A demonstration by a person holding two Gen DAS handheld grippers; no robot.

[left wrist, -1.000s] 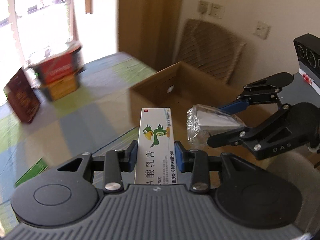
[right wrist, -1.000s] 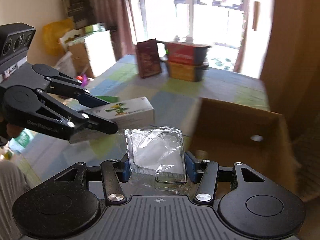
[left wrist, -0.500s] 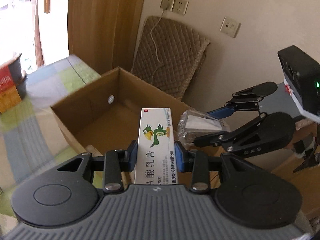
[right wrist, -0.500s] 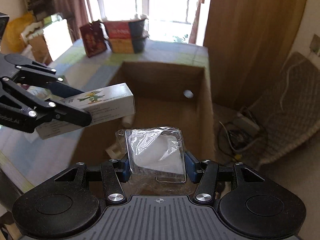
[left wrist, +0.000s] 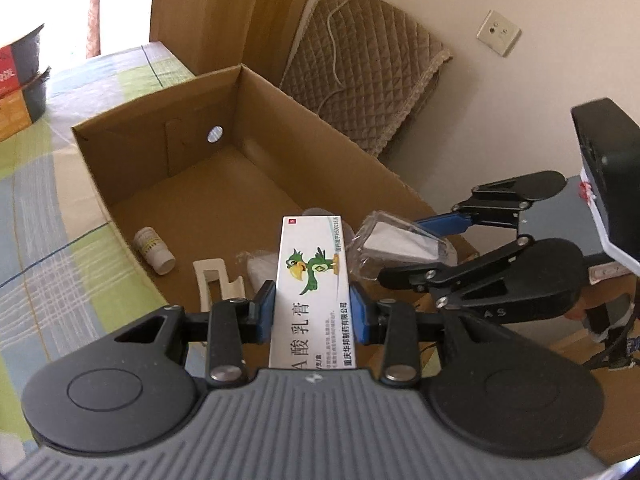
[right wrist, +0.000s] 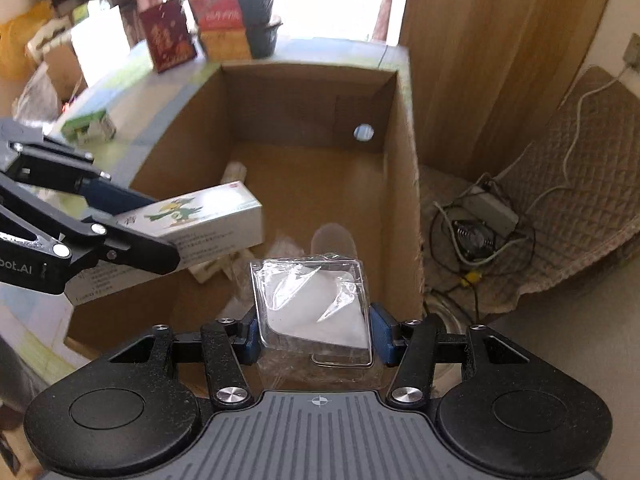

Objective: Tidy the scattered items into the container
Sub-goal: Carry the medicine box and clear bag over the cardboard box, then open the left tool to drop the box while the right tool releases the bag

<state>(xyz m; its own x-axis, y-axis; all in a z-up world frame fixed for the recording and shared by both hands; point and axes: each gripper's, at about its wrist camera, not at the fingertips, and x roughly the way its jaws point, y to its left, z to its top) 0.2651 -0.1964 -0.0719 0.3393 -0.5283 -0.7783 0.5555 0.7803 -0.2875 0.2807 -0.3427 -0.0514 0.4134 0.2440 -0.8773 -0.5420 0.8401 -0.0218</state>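
My left gripper (left wrist: 312, 312) is shut on a white ointment box (left wrist: 312, 280) with a green parrot print, held above the near end of an open cardboard box (left wrist: 168, 184). My right gripper (right wrist: 314, 332) is shut on a clear plastic packet (right wrist: 310, 300) with a white pad inside, also over the cardboard box (right wrist: 316, 184). Each gripper shows in the other's view: the right gripper (left wrist: 400, 256) with its packet (left wrist: 400, 244), the left gripper (right wrist: 132, 232) with its ointment box (right wrist: 200, 220). On the box floor lie a small white bottle (left wrist: 154, 250), a white bracket (left wrist: 216, 284) and other pale items.
The box stands at the edge of a checked tablecloth (left wrist: 48, 208). Stacked bowls (right wrist: 248, 20), a red card (right wrist: 168, 32) and a green-and-white carton (right wrist: 86, 122) stand on the table. A quilted pad (left wrist: 360, 76), a cable and a power strip (right wrist: 480, 208) lie on the floor to the right.
Both grippers have swung from over the table to above the open cardboard box, each keeping its item. The box's inside and the items on its floor have come into view.
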